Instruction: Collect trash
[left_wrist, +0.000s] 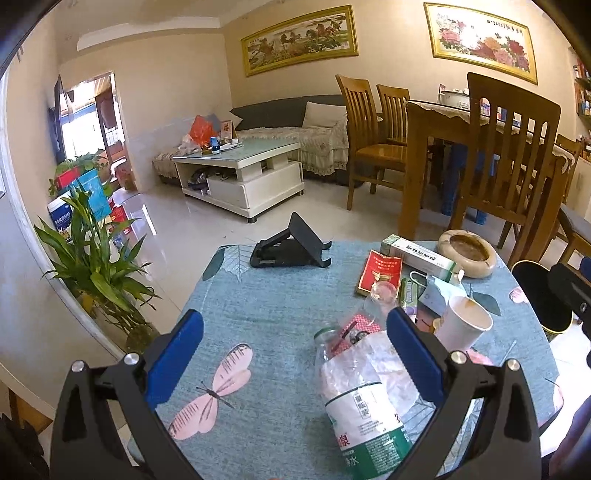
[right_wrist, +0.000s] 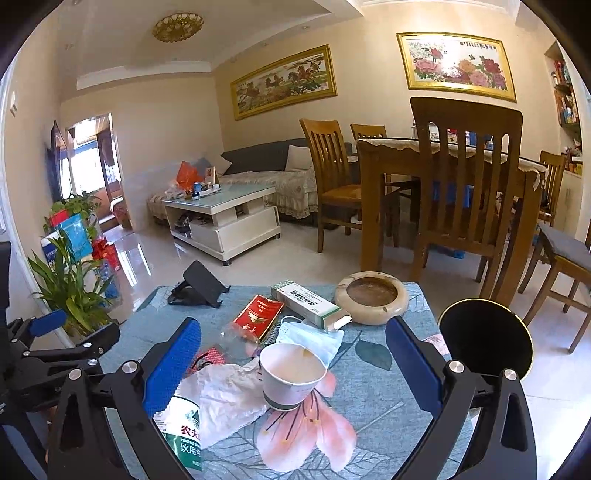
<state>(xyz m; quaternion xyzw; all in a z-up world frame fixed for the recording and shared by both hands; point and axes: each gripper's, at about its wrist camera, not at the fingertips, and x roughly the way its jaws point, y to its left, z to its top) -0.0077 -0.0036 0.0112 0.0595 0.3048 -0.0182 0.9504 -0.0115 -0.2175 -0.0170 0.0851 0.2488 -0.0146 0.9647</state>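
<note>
Both grippers' fingers (left_wrist: 177, 354) spread apart: left gripper (left_wrist: 295, 354) over bottle (left_wrist: 354, 398), right gripper (right_wrist: 295, 362) over paper cup (right_wrist: 291, 376)

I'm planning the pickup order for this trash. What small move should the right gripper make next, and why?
Probably ease the open right gripper forward around the tilted paper cup: it already lies between the fingers, and the black bin waits just right of the table.
</note>
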